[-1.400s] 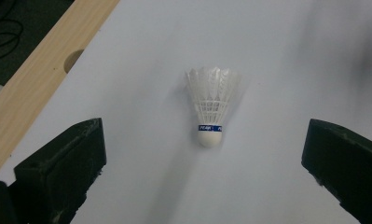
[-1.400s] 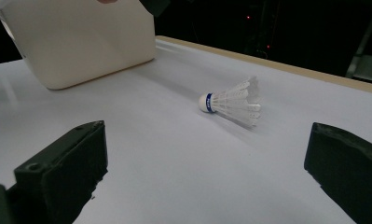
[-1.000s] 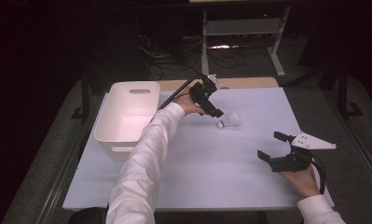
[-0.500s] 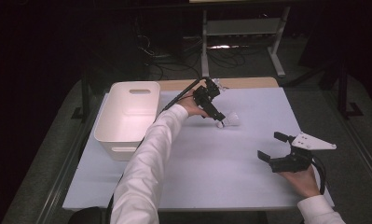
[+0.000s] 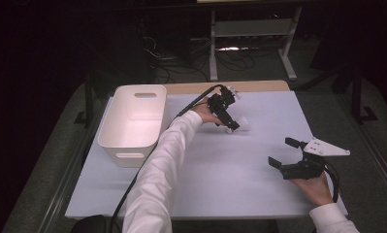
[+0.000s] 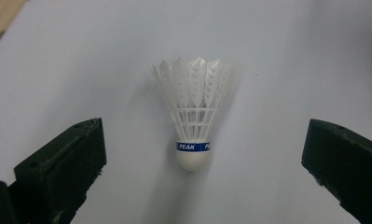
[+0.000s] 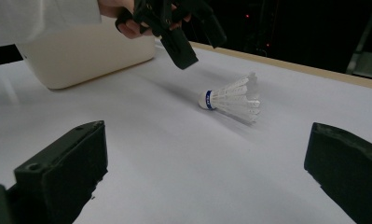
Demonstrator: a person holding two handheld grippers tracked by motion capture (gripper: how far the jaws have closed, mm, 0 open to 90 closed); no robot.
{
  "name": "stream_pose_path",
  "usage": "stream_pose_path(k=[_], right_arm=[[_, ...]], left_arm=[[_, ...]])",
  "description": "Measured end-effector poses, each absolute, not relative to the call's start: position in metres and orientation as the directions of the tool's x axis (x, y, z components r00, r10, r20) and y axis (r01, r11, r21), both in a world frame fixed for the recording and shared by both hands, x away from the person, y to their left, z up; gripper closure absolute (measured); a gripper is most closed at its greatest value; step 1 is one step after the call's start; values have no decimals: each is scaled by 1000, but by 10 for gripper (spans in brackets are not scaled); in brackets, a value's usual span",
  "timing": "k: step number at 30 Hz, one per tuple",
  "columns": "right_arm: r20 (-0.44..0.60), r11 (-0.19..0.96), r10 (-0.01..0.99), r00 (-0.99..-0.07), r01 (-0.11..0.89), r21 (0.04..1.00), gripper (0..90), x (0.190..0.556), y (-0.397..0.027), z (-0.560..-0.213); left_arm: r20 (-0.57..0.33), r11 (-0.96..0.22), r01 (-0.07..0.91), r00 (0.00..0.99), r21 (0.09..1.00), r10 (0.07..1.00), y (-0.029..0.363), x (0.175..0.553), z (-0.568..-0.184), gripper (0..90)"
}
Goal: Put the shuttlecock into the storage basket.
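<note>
A white feather shuttlecock [image 6: 193, 116] with a blue band lies on its side on the white table [image 5: 230, 179], cork end toward my left gripper [image 6: 202, 172]. That gripper's jaws stand wide apart on either side of it without touching. In the high view the left gripper [image 5: 232, 125] hovers over the far middle of the table, just left of the shuttlecock [image 5: 244, 124]. My right gripper [image 5: 280, 151] rests open at the near right with nothing between its jaws. In its own view the right gripper [image 7: 207, 172] faces the shuttlecock [image 7: 230, 99] and the left gripper [image 7: 183, 46] from a distance.
A white plastic bin [image 5: 133, 121] with handle slots stands at the table's left side. The left gripper's cable [image 5: 133, 189] trails along the white sleeve [image 5: 157, 174] to the near edge. A wooden strip [image 5: 259, 86] borders the far edge.
My left gripper has edged slightly right and lower, closer over the shuttlecock. The shuttlecock and the right gripper have stayed in place.
</note>
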State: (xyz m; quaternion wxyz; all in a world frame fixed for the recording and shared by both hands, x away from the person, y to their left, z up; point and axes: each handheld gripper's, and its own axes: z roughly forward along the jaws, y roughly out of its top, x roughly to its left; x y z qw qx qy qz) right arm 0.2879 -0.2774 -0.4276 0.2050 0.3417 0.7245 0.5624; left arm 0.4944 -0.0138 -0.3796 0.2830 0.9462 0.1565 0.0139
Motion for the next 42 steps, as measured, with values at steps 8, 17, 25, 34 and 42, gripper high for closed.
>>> stream_pose_path(k=[8,17,25,34,42], right_arm=[[81,134,726,-683,256,957,0,289,-279,-428],[82,133,724,-685,255,958,0,289,-279,-428],[84,133,722,-687,257,957,0,289,-279,-428],[90,131,718,-690,260,957,0,289,-278,-428],[91,134,715,-693,263,955,0,289,-278,-429]], left_arm=[[-92,-789,319,943,525,320,-16,503,-397,0],[-102,-793,323,943,517,318,-18,505,-404,0],[-123,-797,332,941,504,314,-20,508,-414,0],[-137,-809,336,941,481,310,-22,511,-422,31],[-148,-810,339,941,478,306,-21,513,-423,137]])
